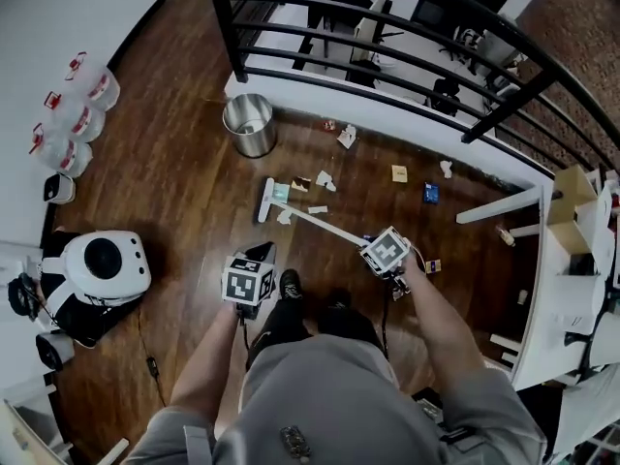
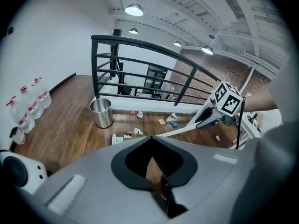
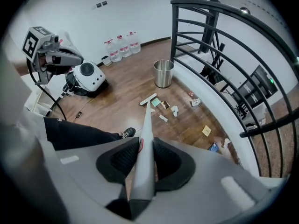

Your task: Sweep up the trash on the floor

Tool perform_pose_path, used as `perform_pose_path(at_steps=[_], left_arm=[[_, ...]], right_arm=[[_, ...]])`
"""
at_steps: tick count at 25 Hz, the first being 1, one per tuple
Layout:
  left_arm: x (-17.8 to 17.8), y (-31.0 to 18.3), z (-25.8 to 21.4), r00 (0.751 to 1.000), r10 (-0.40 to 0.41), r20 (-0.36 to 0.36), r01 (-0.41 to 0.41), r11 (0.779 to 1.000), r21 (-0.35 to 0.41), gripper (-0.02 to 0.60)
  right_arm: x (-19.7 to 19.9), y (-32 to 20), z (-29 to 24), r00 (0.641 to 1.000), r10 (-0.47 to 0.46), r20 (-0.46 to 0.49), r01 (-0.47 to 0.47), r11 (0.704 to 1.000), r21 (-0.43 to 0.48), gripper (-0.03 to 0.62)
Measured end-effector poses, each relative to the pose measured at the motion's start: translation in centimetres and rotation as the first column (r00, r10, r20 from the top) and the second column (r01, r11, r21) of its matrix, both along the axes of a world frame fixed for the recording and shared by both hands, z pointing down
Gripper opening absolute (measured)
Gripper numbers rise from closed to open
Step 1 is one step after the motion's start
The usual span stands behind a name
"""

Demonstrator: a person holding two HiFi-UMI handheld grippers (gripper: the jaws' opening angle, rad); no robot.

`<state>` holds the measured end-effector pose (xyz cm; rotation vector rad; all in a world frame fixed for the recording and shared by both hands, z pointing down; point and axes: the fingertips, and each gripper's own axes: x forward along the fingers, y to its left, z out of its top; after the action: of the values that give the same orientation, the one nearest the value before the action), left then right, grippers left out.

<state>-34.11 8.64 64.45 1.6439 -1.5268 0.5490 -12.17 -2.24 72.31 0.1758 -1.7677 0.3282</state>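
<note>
right claw [image 1: 382,259]: apparently gripping broom [image 1: 320,223] | paper scraps [image 1: 325,179]: beside broom head

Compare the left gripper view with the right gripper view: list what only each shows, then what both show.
Only the left gripper view: the ceiling lamps and the right claw, closed on the broom. Only the right gripper view: the left claw and the person's shoe. Both: the broom, the metal bin, the water bottles, the black railing and the scattered trash.
</note>
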Motion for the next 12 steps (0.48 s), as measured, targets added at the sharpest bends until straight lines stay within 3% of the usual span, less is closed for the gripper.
perform_pose_path(at_steps=[12], left_arm=[[5.4,-5.0,1.1,0.986,0.169,0.000,-0.169,0.985,-0.034,0.008]], right_arm=[[11.9,-1.9,-0.4,0.994,0.101,-0.047,-0.100,0.995,0.020,0.100]])
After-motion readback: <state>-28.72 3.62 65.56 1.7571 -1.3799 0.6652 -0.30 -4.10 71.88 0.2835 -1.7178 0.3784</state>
